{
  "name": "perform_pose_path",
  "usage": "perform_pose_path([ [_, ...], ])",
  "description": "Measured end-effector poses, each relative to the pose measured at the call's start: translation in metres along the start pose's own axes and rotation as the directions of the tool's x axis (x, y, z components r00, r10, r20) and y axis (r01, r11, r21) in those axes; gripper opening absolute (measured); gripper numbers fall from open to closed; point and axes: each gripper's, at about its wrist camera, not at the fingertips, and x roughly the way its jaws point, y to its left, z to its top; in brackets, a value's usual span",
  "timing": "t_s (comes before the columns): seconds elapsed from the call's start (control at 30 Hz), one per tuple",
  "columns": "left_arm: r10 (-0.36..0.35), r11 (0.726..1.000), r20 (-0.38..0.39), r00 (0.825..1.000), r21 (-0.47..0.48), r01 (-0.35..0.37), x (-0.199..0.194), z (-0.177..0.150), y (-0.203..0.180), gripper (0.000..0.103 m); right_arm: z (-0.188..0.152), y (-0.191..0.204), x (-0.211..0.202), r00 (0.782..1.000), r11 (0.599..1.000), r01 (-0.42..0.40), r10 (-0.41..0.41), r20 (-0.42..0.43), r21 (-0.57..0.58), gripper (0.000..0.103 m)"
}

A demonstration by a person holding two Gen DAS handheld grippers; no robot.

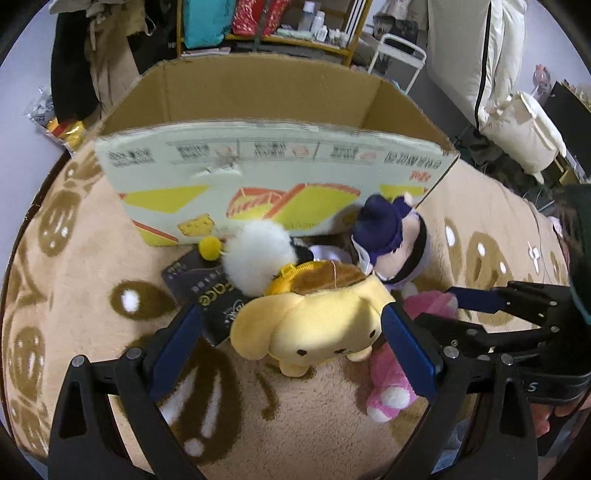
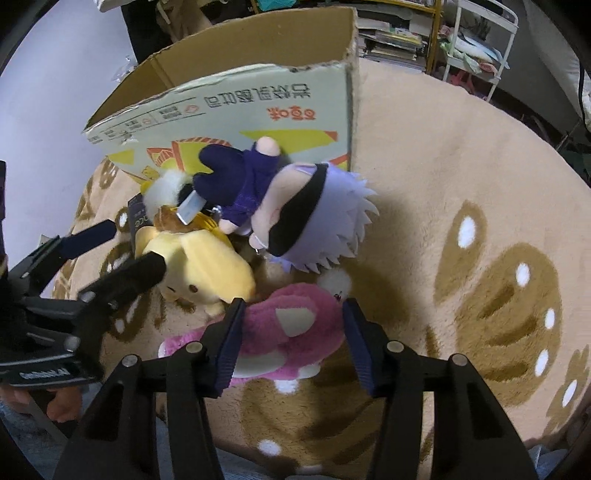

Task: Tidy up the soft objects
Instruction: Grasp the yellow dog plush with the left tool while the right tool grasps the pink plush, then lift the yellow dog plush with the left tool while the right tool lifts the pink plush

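Note:
A yellow dog plush (image 1: 317, 325) lies on the rug in front of an open cardboard box (image 1: 258, 173). My left gripper (image 1: 291, 317) is open, its blue fingers on either side of the yellow plush. A pink bear plush (image 2: 291, 332) lies beside it; my right gripper (image 2: 291, 310) is open and straddles the pink plush. A purple-clad doll with pale spiky hair (image 2: 295, 214) leans on the pile by the box (image 2: 236, 99). A white fluffy ball (image 1: 255, 254) sits behind the yellow plush (image 2: 207, 266).
A beige rug with brown patterns (image 2: 480, 258) covers the floor. A dark printed card (image 1: 199, 291) lies under the toys. Shelves (image 1: 288, 22), a white cart (image 2: 480, 44) and bedding (image 1: 509, 74) stand behind the box.

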Motion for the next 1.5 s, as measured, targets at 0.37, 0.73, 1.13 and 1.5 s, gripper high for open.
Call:
perform_pose_path([
  [0.37, -0.051, 0.998, -0.052, 0.997, -0.029, 0.049, 0.022, -0.002, 0.005, 0.093, 0.004, -0.009, 0.004, 1.000, 1.000, -0.004, 0.004, -0.010, 0.005, 0.056],
  [0.73, -0.072, 0.997, -0.032, 0.997, 0.035, 0.073, 0.021, -0.009, -0.006, 0.070, 0.007, -0.016, -0.001, 1.000, 1.000, -0.012, 0.012, -0.007, 0.012, 0.056],
  [1.13, -0.013, 0.999, -0.010, 1.000, 0.048, 0.013, 0.014, -0.014, -0.015, 0.057, 0.007, 0.003, -0.002, 1.000, 1.000, 0.015, -0.015, 0.021, -0.022, 0.056],
  [1.5, 0.033, 0.999, 0.048, 0.998, -0.008, -0.032, -0.012, -0.017, -0.003, 0.057, 0.009, 0.002, -0.022, 0.994, 0.999, 0.023, -0.020, 0.112, -0.024, 0.056],
])
